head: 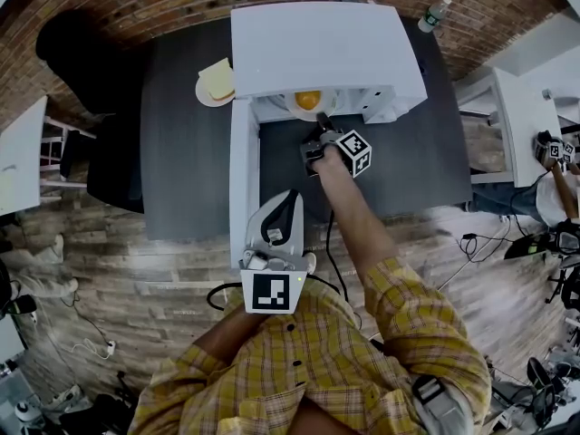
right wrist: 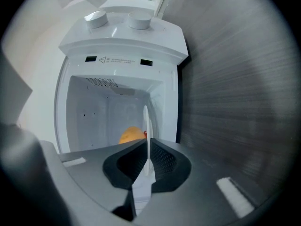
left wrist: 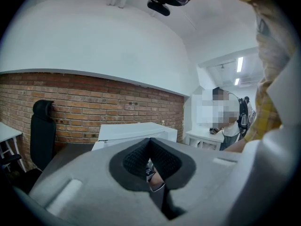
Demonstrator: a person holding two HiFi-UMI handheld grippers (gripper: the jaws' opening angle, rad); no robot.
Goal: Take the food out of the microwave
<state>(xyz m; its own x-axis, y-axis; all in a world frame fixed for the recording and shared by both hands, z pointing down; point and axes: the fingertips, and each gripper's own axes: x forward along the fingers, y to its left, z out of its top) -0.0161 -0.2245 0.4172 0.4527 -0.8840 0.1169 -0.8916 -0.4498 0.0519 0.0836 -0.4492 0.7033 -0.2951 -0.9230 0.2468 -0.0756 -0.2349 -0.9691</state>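
Grip comes first: the right gripper (right wrist: 147, 147) is closed narrow on the near rim of the white plate (right wrist: 145, 119), which shows edge-on between its pads. The orange food (head: 308, 99) sits on that plate, inside the open microwave (head: 317, 48), just beyond the rim being pinched.

The step in hand looks like drawing the plate out toward the near side. Since the hold is on one edge only, the far side will probably want to dip, so the pull should be slow and straight, with the plate kept level; the food looks round and could roll off if the plate tilts. Lifting the plate slightly before sliding should keep it from catching on the sill of the opening.

The door (head: 241, 179) stands open on the left, reaching toward the near side, so the path should stay right of it. The left gripper (left wrist: 150, 147) is closed with nothing between its pads, held near the body by the door's near end. It could come under the plate's free edge once the plate is out. The dark surface (head: 181, 152) in front of the microwave offers a landing place; another plate with bread (head: 216, 83) lies left of the microwave.
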